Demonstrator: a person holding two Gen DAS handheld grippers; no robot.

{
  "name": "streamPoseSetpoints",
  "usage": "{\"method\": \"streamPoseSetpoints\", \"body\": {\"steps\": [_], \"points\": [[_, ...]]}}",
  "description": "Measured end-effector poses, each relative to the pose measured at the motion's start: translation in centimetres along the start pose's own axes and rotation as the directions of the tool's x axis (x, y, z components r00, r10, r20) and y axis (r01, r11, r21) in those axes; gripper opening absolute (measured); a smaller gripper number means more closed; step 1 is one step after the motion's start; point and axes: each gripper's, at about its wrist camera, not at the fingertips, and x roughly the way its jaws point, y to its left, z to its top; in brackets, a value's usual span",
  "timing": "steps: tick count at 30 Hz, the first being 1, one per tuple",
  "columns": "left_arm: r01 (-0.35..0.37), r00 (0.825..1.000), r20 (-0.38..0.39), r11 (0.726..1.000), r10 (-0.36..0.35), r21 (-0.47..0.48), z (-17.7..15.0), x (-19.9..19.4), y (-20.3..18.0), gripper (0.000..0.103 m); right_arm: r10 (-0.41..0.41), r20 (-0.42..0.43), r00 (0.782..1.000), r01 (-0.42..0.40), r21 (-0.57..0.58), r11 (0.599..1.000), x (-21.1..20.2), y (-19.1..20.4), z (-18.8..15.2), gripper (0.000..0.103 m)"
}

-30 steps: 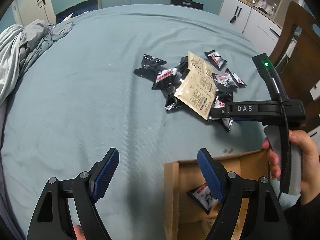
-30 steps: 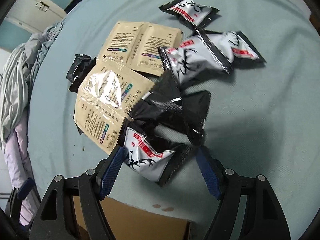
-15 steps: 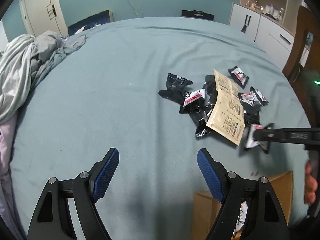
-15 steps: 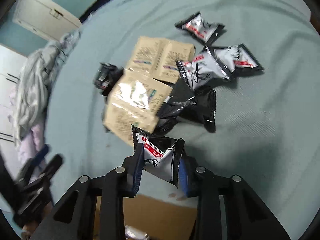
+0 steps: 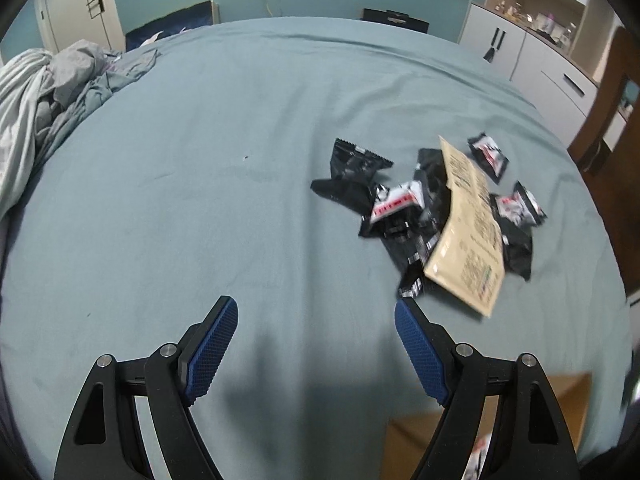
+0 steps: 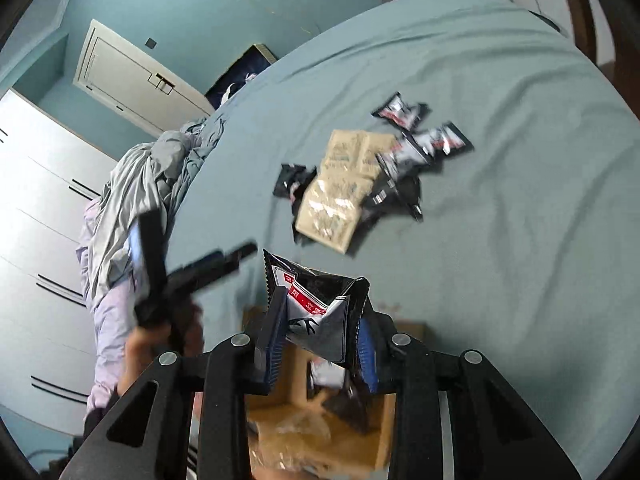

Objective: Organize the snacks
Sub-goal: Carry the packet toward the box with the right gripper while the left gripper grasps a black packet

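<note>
Above box rim (image 6: 280, 364), packet (image 6: 316, 316) in right claw (image 6: 320, 344)

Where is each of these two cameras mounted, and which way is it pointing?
Left wrist: on the left gripper, looking down along its open blue fingers across the bed at the snack pile.
Right wrist: on the right gripper, clamped on a snack packet above the cardboard box; a hand shows at left.
Shared: the bed, snack pile and box.
</note>
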Motion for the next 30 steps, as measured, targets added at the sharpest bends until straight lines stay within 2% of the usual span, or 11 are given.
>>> {"method": "streamPoseSetpoints", "body": {"steps": [5,11,14,18,20,21,22,23,27,30], "points": [[-0.006,1.0,0.016,1.0,0.006,0.007,2.7,2.6,-0.2,0.082,0.007,-0.023,1.0,-0.006,0.031,1.0,-0.4,-1.6,-2.2,0.03],[0.047,0.998,0.032,0.999,-0.047,-0.021,6.0,5.8,-0.8,0.082,-0.014,-0.064,0.998,0.017,0.058,0.998,2.0,-2.6,-0.8,0.03],[0.034,0.998,0.045,0.999,-0.034,-0.013,7.6,7.5,-1.6,0.082,-0.009,-0.069,0.998,0.014,0.078,0.997,2.8,-3.1,-0.1,0.03],[0.046,0.999,0.019,0.996,-0.045,-0.075,8.8,9.6,-1.1,0.082,-0.02,-0.053,0.998,0.024,0.067,0.997,3.3,-3.0,0.0,0.03],[0.019,1.0,-0.01,0.994,-0.02,-0.106,9.0,10.7,-0.7,0.069,-0.014,-0.044,0.999,0.016,0.062,0.998,3.3,-2.9,0.0,0.03],[0.002,1.0,0.004,0.995,-0.002,-0.103,9.0,10.7,-0.6,0.064,-0.014,-0.043,0.999,0.016,0.057,0.998,3.4,-2.9,-0.1,0.03],[-0.02,1.0,0.018,0.995,0.022,-0.093,9.1,10.6,-0.7,0.05,-0.011,-0.042,0.999,0.013,0.052,0.999,3.4,-2.9,-0.1,0.03],[-0.032,0.999,0.021,0.996,0.034,-0.085,9.1,10.4,-0.7,0.04,-0.01,-0.039,0.999,0.012,0.05,0.999,3.4,-2.8,-0.2,0.03],[0.009,1.0,0.021,0.987,-0.006,-0.159,8.8,8.9,0.4,0.034,-0.006,-0.03,1.0,0.007,0.051,0.999,3.6,-3.0,0.0,0.03],[-0.024,0.999,0.044,0.989,0.03,-0.147,7.9,6.6,0.3,0.033,-0.021,-0.01,1.0,0.021,0.033,0.999,3.2,-2.8,0.1,0.03]]}}
